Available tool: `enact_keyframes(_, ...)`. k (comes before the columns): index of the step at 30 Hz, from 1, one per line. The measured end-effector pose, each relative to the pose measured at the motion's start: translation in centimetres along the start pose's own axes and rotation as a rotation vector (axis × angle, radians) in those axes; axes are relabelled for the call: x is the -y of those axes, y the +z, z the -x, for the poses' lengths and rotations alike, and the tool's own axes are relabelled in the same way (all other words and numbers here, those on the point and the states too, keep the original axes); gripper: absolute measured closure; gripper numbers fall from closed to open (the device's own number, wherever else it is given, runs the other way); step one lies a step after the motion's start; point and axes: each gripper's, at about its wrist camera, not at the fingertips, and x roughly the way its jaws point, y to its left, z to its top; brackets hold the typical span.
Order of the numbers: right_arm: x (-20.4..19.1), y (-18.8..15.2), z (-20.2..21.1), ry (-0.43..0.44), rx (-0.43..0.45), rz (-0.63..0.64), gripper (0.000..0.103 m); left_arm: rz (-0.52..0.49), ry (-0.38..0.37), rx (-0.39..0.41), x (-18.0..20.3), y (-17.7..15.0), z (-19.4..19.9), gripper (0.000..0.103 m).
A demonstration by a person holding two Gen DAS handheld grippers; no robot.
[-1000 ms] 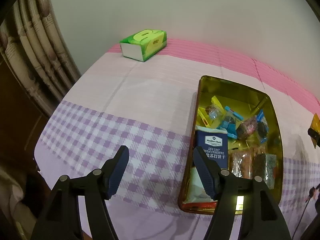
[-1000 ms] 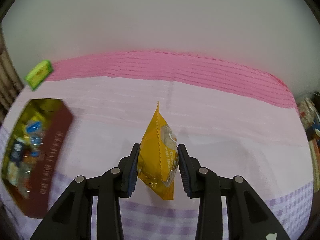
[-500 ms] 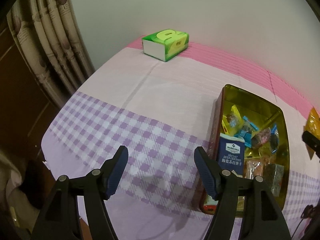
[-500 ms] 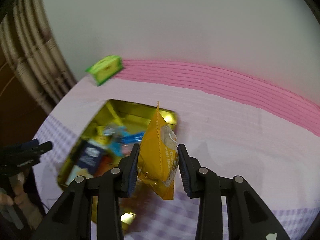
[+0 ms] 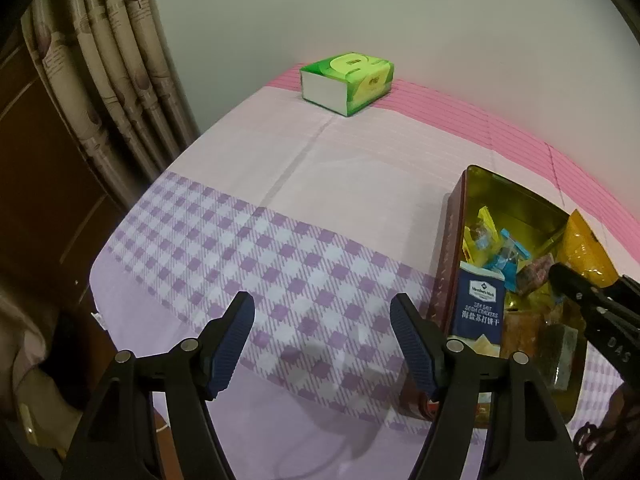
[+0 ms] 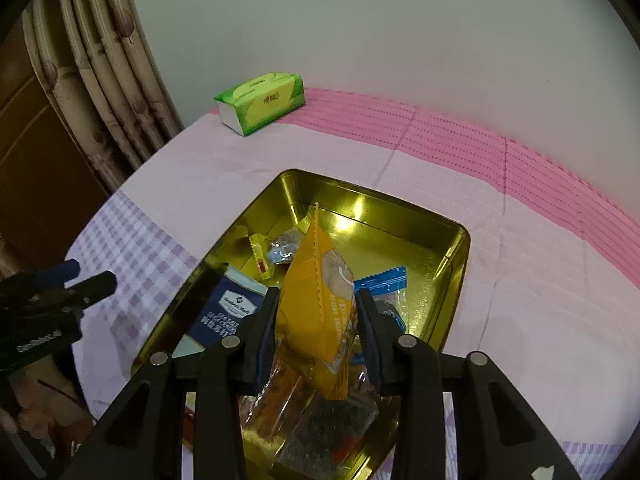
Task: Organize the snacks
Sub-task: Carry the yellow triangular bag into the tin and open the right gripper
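Note:
My right gripper (image 6: 317, 294) is shut on a yellow snack packet (image 6: 312, 264), holding it upright above the open gold tin (image 6: 400, 216). In the tin lie a blue soda cracker box (image 6: 228, 308), small wrapped sweets and clear bags. The left wrist view shows the same tin (image 5: 516, 204) at the right, with the yellow packet (image 5: 580, 244) over its far side. My left gripper (image 5: 322, 300) hangs open over the purple checked cloth, left of the tin, with nothing between its fingers.
A green tissue pack (image 5: 348, 80) lies at the table's far left corner by the wall. A curtain (image 5: 112, 80) and dark wood panel border the left edge. Pink and lilac cloth (image 5: 320, 160) covers the table.
My right gripper has swung left with the yellow packet, from bare cloth to above the tin. The left wrist view has shifted slightly left, so the tin sits further right.

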Motion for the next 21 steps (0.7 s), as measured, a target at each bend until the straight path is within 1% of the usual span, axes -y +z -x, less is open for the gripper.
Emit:
enact_keyframes(5, 0.4, -0.1, -0.8, 0.007, -0.026, -0.025, 0.068, -0.005, -0.001, -0.001, 0.0, 0.0, 0.0, 0.032)
enact_keyframes(11, 0.7, 0.3, -1.7, -0.027, -0.039, -0.021, 0.068, -0.017, -0.002, -0.002, 0.0, 0.0, -0.1, 0.032)
enact_keyframes(21, 0.7, -0.2, -3.0, -0.052, -0.075, -0.026, 0.065, -0.030, -0.001, -0.007, 0.4, -0.2, -0.3, 0.032)
